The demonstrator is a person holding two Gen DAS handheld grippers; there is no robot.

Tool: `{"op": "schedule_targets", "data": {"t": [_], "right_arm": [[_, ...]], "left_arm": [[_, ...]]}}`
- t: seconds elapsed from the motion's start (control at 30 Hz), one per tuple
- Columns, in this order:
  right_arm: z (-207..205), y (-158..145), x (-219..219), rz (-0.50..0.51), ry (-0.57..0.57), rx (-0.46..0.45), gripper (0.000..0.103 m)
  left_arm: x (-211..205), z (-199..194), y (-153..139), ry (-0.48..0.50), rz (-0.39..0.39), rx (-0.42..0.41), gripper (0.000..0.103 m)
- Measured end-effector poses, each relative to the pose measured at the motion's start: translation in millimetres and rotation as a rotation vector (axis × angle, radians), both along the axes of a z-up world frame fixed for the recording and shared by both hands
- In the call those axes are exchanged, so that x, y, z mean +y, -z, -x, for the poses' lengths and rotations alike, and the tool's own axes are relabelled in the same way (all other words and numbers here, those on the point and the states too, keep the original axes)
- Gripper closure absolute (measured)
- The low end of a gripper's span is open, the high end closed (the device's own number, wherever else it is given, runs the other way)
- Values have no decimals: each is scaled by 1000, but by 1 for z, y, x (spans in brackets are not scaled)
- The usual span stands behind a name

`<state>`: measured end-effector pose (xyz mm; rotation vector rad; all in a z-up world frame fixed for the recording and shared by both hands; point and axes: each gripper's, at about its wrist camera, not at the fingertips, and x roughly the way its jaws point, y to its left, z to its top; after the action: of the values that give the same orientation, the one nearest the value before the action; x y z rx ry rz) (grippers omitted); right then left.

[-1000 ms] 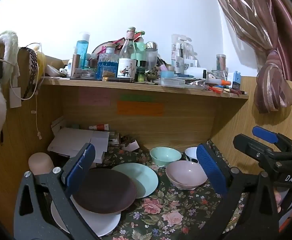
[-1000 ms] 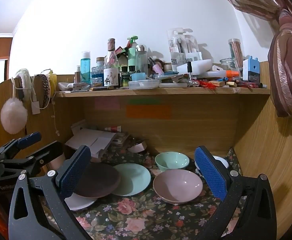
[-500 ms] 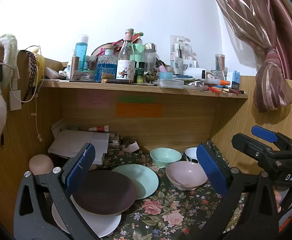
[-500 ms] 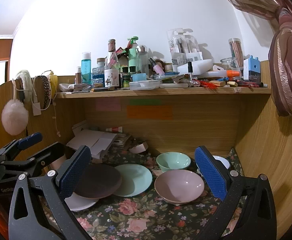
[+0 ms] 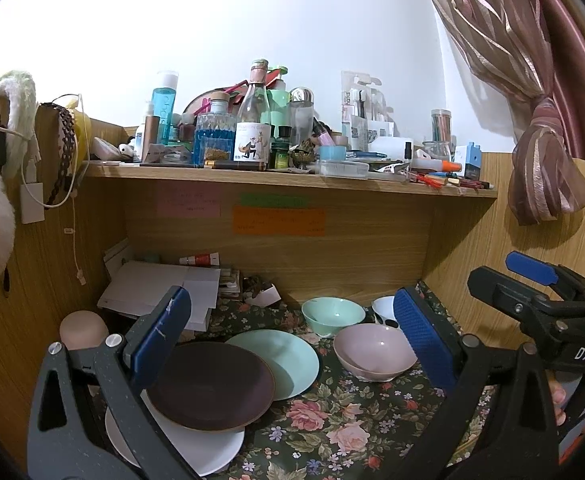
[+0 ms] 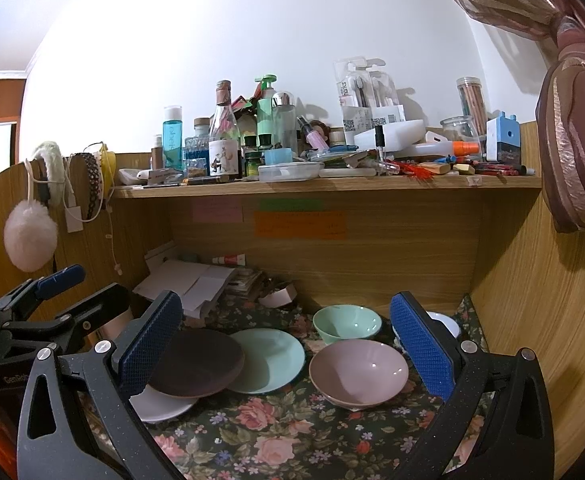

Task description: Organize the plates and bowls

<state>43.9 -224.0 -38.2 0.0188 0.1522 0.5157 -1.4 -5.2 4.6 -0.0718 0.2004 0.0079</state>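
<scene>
Hovering above the floral tabletop (image 6: 292, 432), the left gripper (image 5: 292, 344) and right gripper (image 6: 288, 344) both gape wide, empty. A brown plate (image 5: 208, 386) overlaps a white plate (image 5: 196, 452) and a mint plate (image 5: 288, 360); the pink bowl (image 6: 358, 372), mint bowl (image 6: 346, 322) and white bowl (image 6: 444, 324) cluster near the right wall.

1. The tablecloth (image 6: 292, 436) is dark with pink roses and green leaves.
2. One plate (image 6: 196, 362) is dark brown, one plate (image 6: 270, 360) mint green, one plate (image 5: 196, 446) white.
3. One bowl (image 6: 358, 372) is pale pink, one bowl (image 6: 346, 322) mint green, one bowl (image 5: 384, 308) white.
4. The gripper pads (image 6: 150, 344) are blue with a fine mesh texture.
5. The curtain (image 5: 540, 80) is mauve with pale stripes.
</scene>
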Motion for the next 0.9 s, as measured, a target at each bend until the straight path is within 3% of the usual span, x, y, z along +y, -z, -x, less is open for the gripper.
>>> {"op": "schedule_targets", "data": {"t": [0.9], "right_arm": [[0, 0, 2, -6, 0, 5, 0]], "left_arm": [[0, 1, 0, -1, -6, -4, 0]]}}
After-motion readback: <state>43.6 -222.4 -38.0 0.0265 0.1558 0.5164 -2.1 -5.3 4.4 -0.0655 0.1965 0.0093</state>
